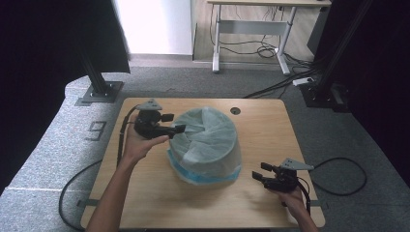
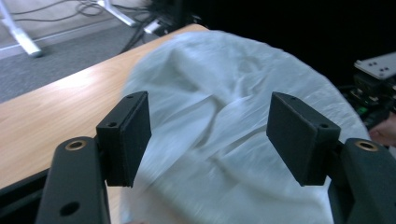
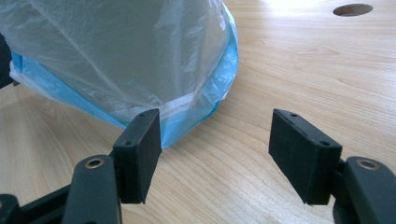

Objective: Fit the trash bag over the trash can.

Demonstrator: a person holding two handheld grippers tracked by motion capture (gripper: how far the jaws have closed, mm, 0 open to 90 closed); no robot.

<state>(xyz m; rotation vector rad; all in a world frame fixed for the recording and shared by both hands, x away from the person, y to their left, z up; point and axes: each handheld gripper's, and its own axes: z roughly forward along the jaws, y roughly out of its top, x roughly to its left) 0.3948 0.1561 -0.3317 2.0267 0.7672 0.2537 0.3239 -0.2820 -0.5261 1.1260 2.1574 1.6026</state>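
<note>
A round tub covered by a translucent white plastic bag (image 1: 205, 145) with a blue band low down stands in the middle of the wooden table (image 1: 261, 125). My left gripper (image 1: 175, 123) hovers at the tub's upper left edge, jaws open, nothing between them. In the left gripper view the crumpled bag top (image 2: 224, 130) lies just beyond my open left gripper (image 2: 210, 135). My right gripper (image 1: 259, 170) sits low near the table's front right, open and apart from the tub. In the right gripper view the bag's blue rim (image 3: 196, 116) lies ahead and left of my open right gripper (image 3: 215, 149).
A round cable hole (image 1: 235, 110) is in the table's far edge behind the tub. Black cables trail off both sides of the table. Black frame posts (image 1: 99, 82) stand on the grey carpet, and a white desk (image 1: 251, 24) with loose cables stands farther back.
</note>
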